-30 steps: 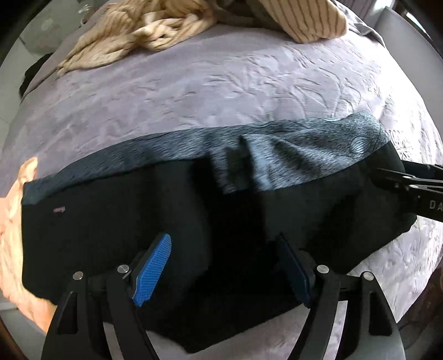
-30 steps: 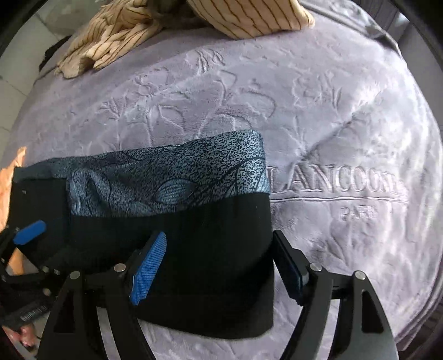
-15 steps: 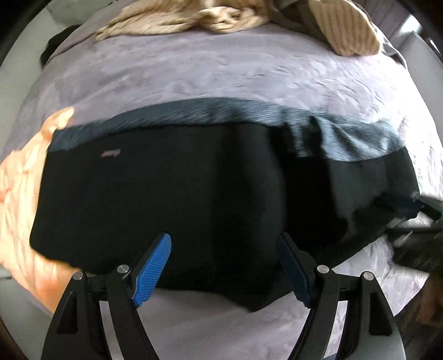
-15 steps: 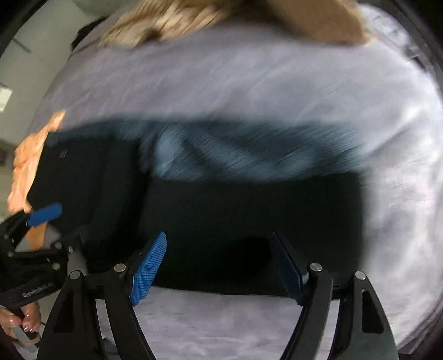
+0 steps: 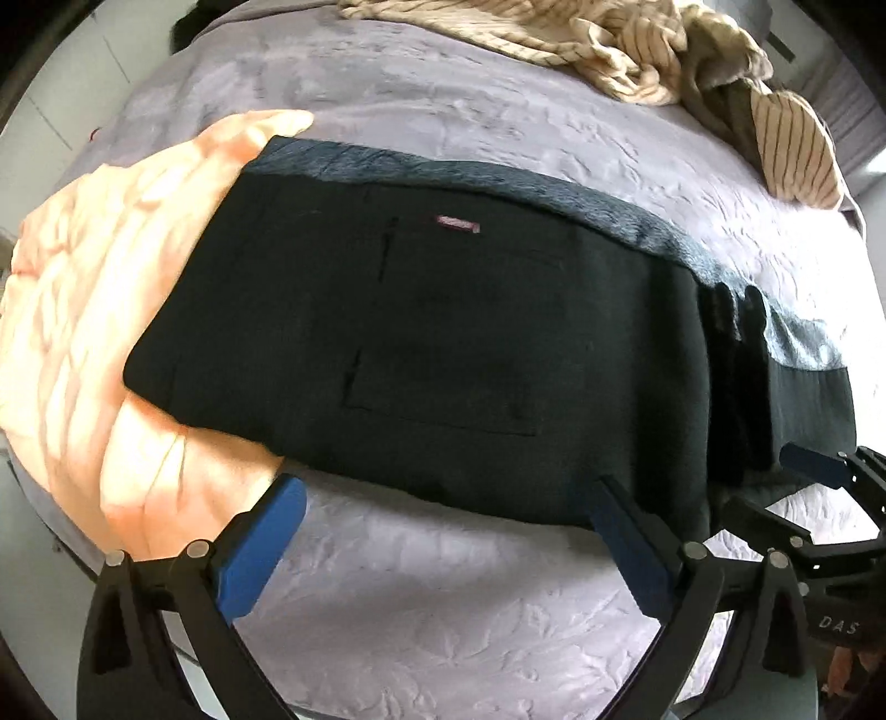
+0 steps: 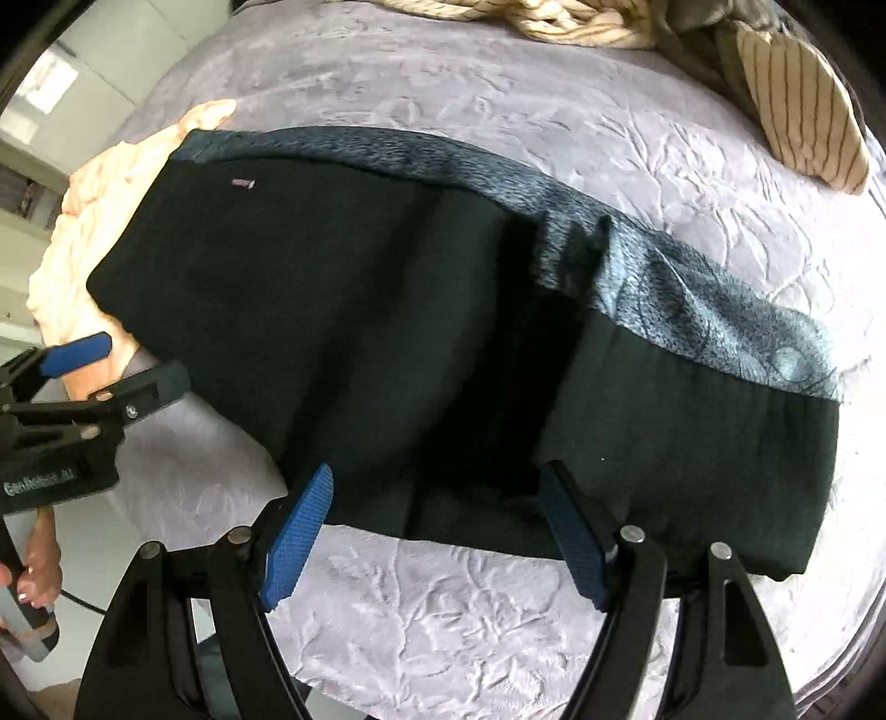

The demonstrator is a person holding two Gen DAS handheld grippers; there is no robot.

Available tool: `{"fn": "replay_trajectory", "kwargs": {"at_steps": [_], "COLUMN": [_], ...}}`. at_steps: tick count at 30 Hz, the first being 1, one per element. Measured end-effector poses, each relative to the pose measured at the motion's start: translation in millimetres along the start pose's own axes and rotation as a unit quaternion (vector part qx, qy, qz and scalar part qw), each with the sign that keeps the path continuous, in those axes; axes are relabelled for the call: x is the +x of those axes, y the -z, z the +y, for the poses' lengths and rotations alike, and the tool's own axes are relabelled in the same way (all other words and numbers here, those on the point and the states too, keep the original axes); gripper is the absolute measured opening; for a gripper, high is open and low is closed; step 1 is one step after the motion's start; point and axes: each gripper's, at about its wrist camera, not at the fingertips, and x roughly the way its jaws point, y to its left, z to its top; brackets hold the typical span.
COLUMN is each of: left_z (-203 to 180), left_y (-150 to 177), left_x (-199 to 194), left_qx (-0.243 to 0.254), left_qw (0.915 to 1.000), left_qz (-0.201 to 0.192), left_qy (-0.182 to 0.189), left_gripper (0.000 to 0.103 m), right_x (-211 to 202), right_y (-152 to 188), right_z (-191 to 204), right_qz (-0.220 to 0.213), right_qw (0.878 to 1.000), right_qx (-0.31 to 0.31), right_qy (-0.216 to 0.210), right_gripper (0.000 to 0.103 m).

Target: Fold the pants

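Observation:
The black pants (image 5: 443,343) with a blue-grey patterned band lie folded in a long strip across the lilac bedspread; they also show in the right wrist view (image 6: 387,343). My left gripper (image 5: 443,548) is open and empty, just in front of the strip's near edge. My right gripper (image 6: 437,531) is open and empty, its fingertips at the near edge of the pants. In the left wrist view the right gripper (image 5: 808,487) sits at the strip's right end. In the right wrist view the left gripper (image 6: 116,360) sits at the left end.
A peach-coloured cloth (image 5: 94,310) lies under the left end of the pants. Beige striped clothes (image 5: 637,50) are heaped at the far side of the bed. The bedspread (image 6: 454,609) reaches to the near edge below both grippers.
Both grippers have pulled back toward the near edge and off the pants. The left view has swung left, so the peach cloth fills more of it. The pants lie flatter.

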Motion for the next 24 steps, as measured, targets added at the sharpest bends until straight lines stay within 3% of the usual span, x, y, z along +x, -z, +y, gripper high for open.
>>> {"fn": "replay_trajectory", "kwargs": {"at_steps": [18,24], "left_z": [60.4,79.6], "left_y": [6.8,9.6], "left_x": [11.6,8.8], "left_qx": [-0.045,-0.055], "left_qw": [0.9988,0.9983], "left_qz": [0.012,0.007], "left_qy": [0.015,0.019], "left_gripper": [0.103,0.103], "right_x": [4.3,17.5], "right_y": [-21.3,-27.4], "right_z": [60.5,62.8], "right_qz": [0.006,0.024], "right_qw": [0.998,0.999], "right_qx": [-0.063,-0.045], "right_qy": [0.026,-0.005], "right_gripper": [0.081,0.081]}}
